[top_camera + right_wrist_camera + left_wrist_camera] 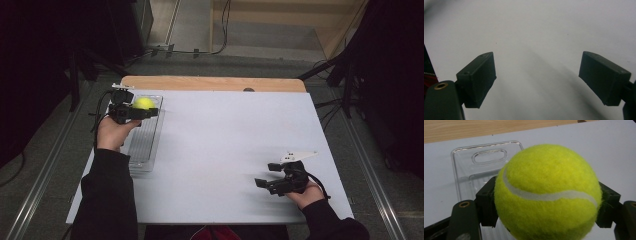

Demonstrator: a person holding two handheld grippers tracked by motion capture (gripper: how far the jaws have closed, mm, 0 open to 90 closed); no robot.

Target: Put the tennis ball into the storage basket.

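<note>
Here the left gripper (142, 111) has its jaws pressed on both sides of a yellow tennis ball (547, 192), held above the far end of a clear plastic tray (145, 142) along the desk's (225, 145) left edge. Near the front right corner, the right gripper (537, 80) hovers with jaws spread wide, holding nothing; bare desk lies between them.

Black long sleeves (107, 200) cover both forearms. Each black gripper trails a black cable; the right gripper (266, 173) carries a grey three-cornered plate (297, 156), brass-ringed screw holes beside its blocky jaws.
</note>
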